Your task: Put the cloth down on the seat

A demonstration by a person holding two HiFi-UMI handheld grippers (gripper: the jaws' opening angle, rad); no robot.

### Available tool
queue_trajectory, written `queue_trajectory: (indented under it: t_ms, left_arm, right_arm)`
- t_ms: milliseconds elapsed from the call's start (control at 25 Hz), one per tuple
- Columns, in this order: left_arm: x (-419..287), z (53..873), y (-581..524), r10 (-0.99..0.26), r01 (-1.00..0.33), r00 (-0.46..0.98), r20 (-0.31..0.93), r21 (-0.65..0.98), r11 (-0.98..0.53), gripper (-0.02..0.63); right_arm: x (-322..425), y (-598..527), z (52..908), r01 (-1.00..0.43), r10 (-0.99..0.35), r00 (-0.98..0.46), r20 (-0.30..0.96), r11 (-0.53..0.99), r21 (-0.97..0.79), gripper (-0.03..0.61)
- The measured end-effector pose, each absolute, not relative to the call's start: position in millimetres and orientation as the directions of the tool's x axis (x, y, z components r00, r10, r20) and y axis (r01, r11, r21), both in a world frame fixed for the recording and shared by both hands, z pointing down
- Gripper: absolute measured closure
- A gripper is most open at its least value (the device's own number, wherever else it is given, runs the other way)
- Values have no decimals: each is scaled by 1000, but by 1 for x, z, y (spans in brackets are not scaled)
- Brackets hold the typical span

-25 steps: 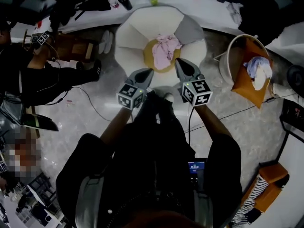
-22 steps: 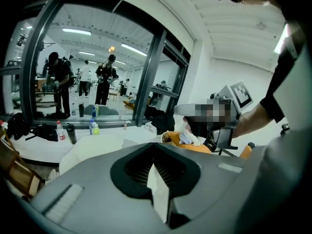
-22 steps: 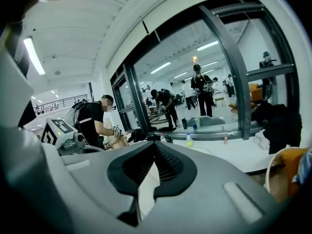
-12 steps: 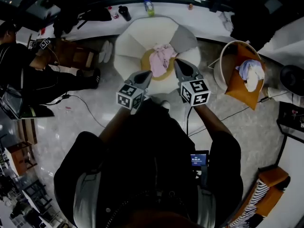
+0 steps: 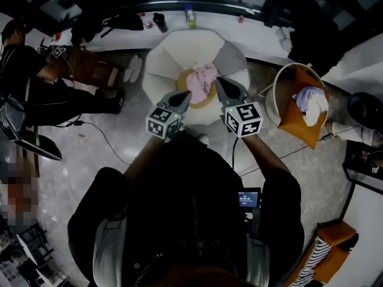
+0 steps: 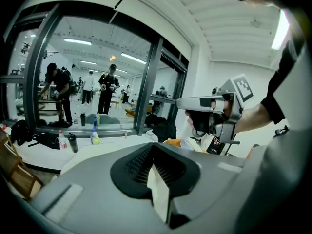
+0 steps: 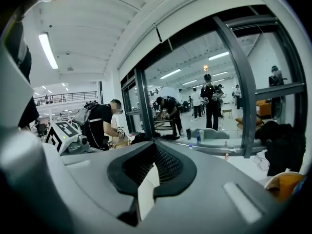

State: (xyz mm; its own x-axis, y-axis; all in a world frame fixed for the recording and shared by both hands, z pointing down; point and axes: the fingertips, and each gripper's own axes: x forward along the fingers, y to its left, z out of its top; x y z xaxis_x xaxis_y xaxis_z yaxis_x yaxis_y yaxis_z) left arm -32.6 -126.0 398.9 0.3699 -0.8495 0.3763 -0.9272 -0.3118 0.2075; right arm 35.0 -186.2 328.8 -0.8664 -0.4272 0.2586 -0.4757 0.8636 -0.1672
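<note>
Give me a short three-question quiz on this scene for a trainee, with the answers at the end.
1. True or false: the pink cloth lies on the yellow seat of the white armchair.
2. What do the left tongs and right tongs hold? A) the cloth B) a bottle C) nothing
3. Fill in: in the head view, the laundry basket stands to the armchair's ___.
Key: 1 true; 2 C; 3 right.
</note>
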Motion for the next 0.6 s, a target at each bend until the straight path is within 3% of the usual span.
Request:
queue_trajectory:
  t_ms: [600]
  left_arm:
    - [-45, 396, -121, -870, -941, 330, 367, 195, -275, 606]
  right_arm:
    - [29, -176, 308, -437, -406, -889, 212, 890, -128, 578]
